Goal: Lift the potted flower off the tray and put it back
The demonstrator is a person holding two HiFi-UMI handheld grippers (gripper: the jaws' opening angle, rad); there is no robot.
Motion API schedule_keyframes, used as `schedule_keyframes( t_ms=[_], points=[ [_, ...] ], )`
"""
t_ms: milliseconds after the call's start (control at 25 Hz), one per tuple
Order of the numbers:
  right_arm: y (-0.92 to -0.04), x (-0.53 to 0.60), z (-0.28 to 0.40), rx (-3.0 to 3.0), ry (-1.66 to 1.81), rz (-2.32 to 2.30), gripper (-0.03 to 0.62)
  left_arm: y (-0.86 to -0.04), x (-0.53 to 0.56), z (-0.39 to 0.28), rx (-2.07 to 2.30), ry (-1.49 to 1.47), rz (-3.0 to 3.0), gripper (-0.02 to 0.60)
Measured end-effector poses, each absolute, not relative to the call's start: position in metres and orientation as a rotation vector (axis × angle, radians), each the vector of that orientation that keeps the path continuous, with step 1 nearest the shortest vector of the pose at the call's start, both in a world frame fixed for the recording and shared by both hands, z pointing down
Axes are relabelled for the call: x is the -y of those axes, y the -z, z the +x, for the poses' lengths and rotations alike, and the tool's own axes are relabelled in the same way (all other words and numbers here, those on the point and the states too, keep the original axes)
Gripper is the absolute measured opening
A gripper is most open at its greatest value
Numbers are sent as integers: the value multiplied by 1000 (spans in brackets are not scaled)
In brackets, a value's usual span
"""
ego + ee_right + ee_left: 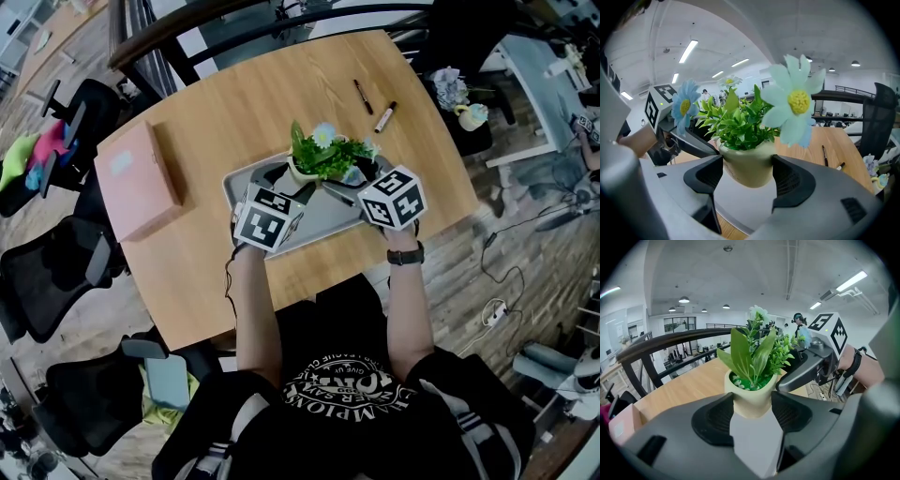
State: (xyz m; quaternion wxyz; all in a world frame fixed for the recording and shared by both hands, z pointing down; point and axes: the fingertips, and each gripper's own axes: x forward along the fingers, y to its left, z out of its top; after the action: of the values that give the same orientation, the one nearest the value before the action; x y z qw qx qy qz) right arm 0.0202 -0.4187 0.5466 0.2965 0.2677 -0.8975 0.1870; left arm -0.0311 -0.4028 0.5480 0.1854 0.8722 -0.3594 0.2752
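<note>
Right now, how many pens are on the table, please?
2: a dark pen and a white marker, side by side on the table beyond the tray; the plant could hide more.

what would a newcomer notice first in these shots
A potted flower with pale blue blooms stands out mid-table, over a grey tray. Its cream pot is clamped from both sides, by the left tool and the right tool. A flat pink box lies toward the left of the wooden table in the head view.
</note>
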Motion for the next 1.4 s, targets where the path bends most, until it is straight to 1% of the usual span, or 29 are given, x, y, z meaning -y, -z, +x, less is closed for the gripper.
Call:
schedule_keyframes(
  t_ms=[520, 1400],
  points=[
    [-580, 428, 39, 2354, -548, 700, 344, -583, 409, -8, 981, -817, 2412, 270],
    [-628, 443, 41, 2351, -541, 655, 344, -630, 421, -6, 1019, -864, 2375, 268]
  ],
)
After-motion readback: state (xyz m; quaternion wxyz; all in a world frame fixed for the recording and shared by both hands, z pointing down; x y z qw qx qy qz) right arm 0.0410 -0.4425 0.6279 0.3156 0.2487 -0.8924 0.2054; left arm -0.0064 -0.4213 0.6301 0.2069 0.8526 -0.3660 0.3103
